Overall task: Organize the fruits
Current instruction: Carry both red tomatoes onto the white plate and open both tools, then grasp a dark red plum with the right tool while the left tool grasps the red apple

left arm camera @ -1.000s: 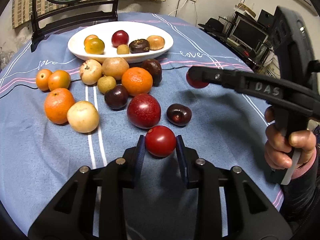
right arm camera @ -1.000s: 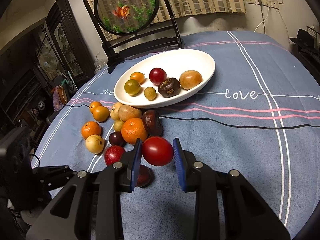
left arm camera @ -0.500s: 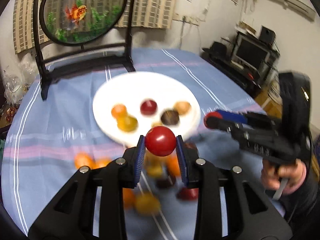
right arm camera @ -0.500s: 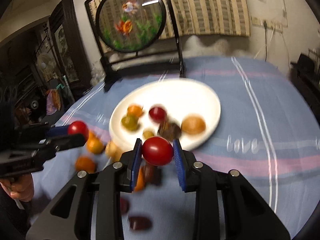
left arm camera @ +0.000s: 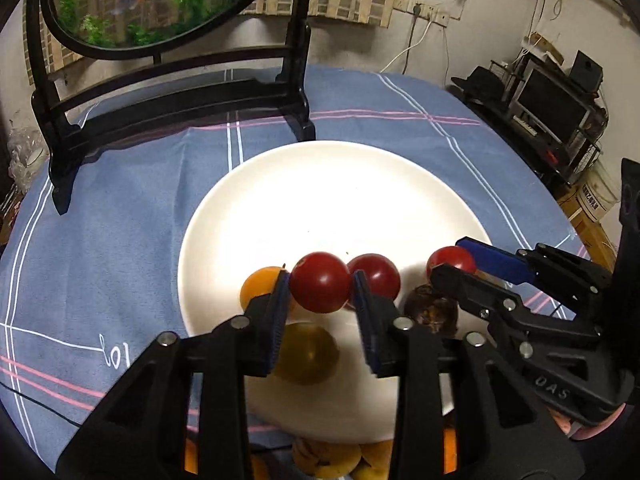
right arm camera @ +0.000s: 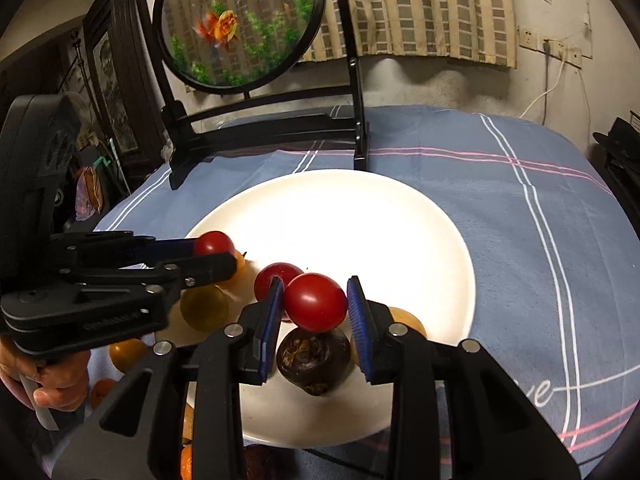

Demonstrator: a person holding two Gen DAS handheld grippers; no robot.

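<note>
Over the near half of the white plate (left arm camera: 340, 200), my left gripper (left arm camera: 320, 280) has a red tomato (left arm camera: 320, 288) between its blue pads; its jaws are opening and the pads still touch the tomato. To its right, my right gripper (left arm camera: 452, 266) is shut on a second red tomato (left arm camera: 450, 259). The right wrist view shows that tomato (right arm camera: 316, 302) in the right gripper (right arm camera: 315, 300), above a dark brown fruit (right arm camera: 316, 364) on the plate (right arm camera: 360, 220). The left gripper (right arm camera: 216, 254) reaches in from the left. A red fruit (left arm camera: 378, 272), an orange one (left arm camera: 260, 286) and a yellow-green one (left arm camera: 308, 354) lie on the plate.
A round goldfish panel on a black stand (left arm camera: 180, 92) rises just behind the plate. Several loose fruits (left arm camera: 324, 460) lie on the blue cloth at the plate's near rim. A person's hand (right arm camera: 52, 380) grips the left tool's handle. Shelves and a monitor (left arm camera: 552, 108) stand beyond the table's right edge.
Both grippers have carried their tomatoes forward from above the fruit pile on the cloth to above the plate. The fish panel stand now looms much closer.
</note>
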